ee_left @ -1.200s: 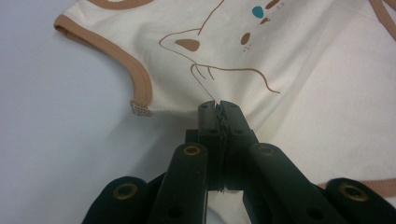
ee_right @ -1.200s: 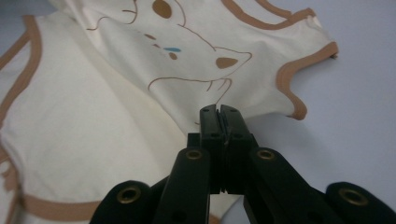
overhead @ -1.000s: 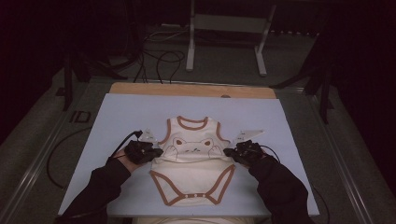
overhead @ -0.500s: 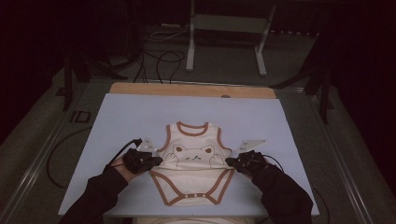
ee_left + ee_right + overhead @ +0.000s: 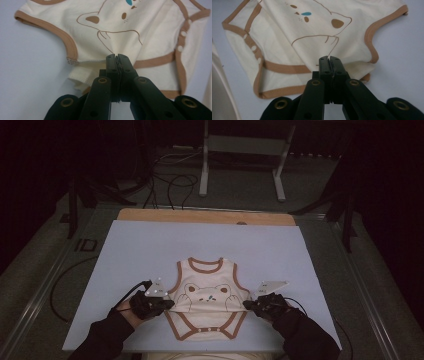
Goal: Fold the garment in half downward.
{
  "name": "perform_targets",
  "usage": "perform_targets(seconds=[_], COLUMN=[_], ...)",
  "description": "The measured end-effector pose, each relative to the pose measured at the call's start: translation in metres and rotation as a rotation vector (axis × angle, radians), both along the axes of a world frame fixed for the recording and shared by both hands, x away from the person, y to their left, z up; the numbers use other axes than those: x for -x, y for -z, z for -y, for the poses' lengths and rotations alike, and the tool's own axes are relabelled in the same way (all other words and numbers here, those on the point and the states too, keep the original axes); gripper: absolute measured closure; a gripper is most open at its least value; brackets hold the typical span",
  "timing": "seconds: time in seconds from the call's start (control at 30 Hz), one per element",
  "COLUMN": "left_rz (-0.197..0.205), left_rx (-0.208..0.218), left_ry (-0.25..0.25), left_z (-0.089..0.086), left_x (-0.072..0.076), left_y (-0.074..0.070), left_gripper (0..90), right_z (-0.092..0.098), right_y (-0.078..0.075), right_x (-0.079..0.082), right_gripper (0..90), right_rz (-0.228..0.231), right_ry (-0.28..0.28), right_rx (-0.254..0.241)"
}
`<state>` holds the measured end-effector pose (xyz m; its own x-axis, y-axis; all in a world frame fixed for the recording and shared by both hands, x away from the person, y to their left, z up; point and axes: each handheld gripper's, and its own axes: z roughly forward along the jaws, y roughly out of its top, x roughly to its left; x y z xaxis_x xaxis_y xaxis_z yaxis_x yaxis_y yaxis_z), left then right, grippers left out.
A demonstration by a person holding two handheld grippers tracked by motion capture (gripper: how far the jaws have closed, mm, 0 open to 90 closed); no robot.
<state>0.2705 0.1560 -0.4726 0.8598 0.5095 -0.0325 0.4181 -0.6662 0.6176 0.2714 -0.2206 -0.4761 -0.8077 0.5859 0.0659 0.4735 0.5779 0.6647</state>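
A cream baby bodysuit (image 5: 207, 295) with brown trim and a bear print lies flat on the pale blue board (image 5: 150, 245), neck opening away from me. My left gripper (image 5: 170, 304) is shut on its left side seam, below the armhole. In the left gripper view the jaws (image 5: 116, 58) pinch a fold of the bodysuit (image 5: 140, 32). My right gripper (image 5: 247, 305) is shut on the opposite side seam. The right gripper view shows its tips (image 5: 329, 59) closed on the fabric edge (image 5: 312, 32). The snap crotch end (image 5: 205, 332) points toward me.
A wooden strip (image 5: 200, 216) borders the board's far edge. Beyond it are cables (image 5: 170, 180) and a metal stand (image 5: 240, 150) on the floor. More cream cloth (image 5: 200, 356) shows at the near edge. Bare board lies to both sides and beyond the garment.
Both grippers have drawn back toward the near edge, dragging the bodysuit with them across the board. Their grip on the sides has stayed the same.
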Motion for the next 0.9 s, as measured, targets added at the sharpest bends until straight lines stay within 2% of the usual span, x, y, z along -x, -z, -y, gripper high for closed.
perform_targets(seconds=[0.13, 0.33, 0.43, 0.57, 0.73, 0.9], left_rz=[-0.002, -0.018, -0.025, -0.020, -0.027, -0.035], left_rx=[-0.011, 0.015, 0.009, -0.002, 0.002, -0.011], left_ry=[0.009, 0.009, 0.013, 0.018, 0.021, 0.030], left_z=[0.000, -0.002, -0.003, -0.003, -0.004, -0.003], left_x=[0.006, 0.014, 0.016, 0.018, 0.017, 0.016], left_y=[0.003, 0.011, 0.014, 0.018, 0.023, 0.028], left_gripper=[89.7, 89.6, 89.6, 89.5, 89.5, 89.2], right_z=[0.002, 0.003, 0.003, 0.004, 0.004, 0.004], right_y=[0.002, 0.007, 0.009, 0.012, 0.020, 0.025], right_x=[0.005, 0.011, 0.014, 0.017, 0.016, 0.016], right_gripper=[89.8, 89.8, 89.8, 89.8, 89.7, 89.6], right_rz=[-0.011, -0.030, -0.039, -0.048, -0.062, -0.071], right_ry=[-0.001, -0.008, -0.011, -0.004, -0.003, -0.008], right_rx=[-0.005, -0.008, -0.008, -0.008, -0.001, 0.007])
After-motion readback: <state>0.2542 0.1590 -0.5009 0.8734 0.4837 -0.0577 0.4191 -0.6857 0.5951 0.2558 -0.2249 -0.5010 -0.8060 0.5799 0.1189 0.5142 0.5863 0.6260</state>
